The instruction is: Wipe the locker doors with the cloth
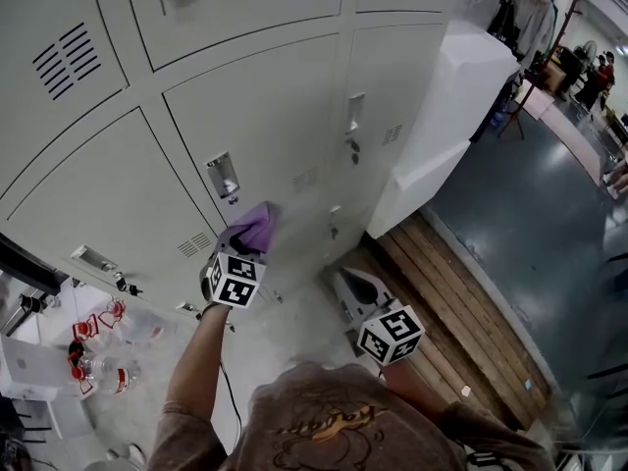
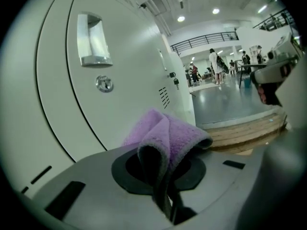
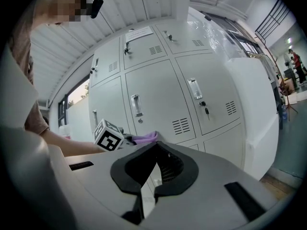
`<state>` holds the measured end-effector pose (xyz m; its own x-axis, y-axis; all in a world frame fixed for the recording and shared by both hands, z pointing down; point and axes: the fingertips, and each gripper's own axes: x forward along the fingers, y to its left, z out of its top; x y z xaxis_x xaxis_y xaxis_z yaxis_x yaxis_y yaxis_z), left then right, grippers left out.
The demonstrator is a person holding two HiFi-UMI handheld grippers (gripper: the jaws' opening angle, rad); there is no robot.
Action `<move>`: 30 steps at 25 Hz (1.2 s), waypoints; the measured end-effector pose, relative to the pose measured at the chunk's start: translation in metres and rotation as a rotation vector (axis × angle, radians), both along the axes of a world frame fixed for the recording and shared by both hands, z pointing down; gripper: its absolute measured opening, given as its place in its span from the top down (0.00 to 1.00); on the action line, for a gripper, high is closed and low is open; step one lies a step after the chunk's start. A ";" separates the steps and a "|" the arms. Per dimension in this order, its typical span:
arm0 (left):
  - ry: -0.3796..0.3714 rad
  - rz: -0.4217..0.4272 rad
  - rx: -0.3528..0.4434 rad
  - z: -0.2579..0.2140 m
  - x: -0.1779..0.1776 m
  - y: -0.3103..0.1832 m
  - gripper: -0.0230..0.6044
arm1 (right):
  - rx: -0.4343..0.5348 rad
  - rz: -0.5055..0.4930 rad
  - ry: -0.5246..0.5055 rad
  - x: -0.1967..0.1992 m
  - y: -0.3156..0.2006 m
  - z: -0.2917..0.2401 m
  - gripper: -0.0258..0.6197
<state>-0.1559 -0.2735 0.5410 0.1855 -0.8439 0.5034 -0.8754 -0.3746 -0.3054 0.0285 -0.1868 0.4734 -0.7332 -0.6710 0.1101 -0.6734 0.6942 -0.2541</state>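
A bank of light grey locker doors (image 1: pixel 265 116) fills the head view. My left gripper (image 1: pixel 241 250) is shut on a folded purple cloth (image 1: pixel 255 228), and the cloth lies against a lower door just below its recessed handle (image 1: pixel 222 175). In the left gripper view the cloth (image 2: pixel 169 137) bulges out of the jaws, close to the door with its handle (image 2: pixel 93 40) and lock (image 2: pixel 104 84). My right gripper (image 1: pixel 351 288) hangs lower right, away from the doors. Its jaws (image 3: pixel 146 188) are shut with nothing in them, and it looks toward the lockers (image 3: pixel 158 99).
A white cabinet (image 1: pixel 446 116) stands against the lockers at the right, on a low wooden platform (image 1: pixel 446 292). Keys hang in a lock (image 1: pixel 126 287) at lower left. Red-and-clear items (image 1: pixel 93 346) lie on the floor at left. People stand far off on the grey floor (image 1: pixel 549 224).
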 end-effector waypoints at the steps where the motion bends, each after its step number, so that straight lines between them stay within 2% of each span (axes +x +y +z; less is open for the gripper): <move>1: 0.010 0.002 -0.009 0.004 0.000 0.001 0.89 | -0.001 0.000 0.000 0.000 0.001 0.000 0.96; 8: 0.075 0.038 -0.114 0.038 0.012 0.019 0.89 | -0.006 -0.003 0.003 -0.002 0.002 0.003 0.96; 13: 0.101 0.070 -0.083 0.023 0.029 0.029 0.89 | -0.002 -0.007 0.003 -0.003 0.004 0.001 0.96; 18: 0.084 0.099 0.042 -0.029 0.042 0.026 0.89 | 0.000 -0.009 0.003 -0.004 0.006 0.001 0.96; 23: -0.030 0.142 0.209 -0.101 0.055 0.025 0.89 | 0.006 -0.011 -0.002 -0.004 0.009 -0.001 0.96; 30: -0.106 0.160 0.386 -0.205 0.066 0.018 0.89 | 0.008 -0.020 -0.004 -0.004 0.015 -0.002 0.96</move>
<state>-0.0900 -0.2559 0.3355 0.2941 -0.9388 0.1796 -0.7716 -0.3440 -0.5350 0.0240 -0.1718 0.4711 -0.7468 -0.6571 0.1022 -0.6586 0.7094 -0.2510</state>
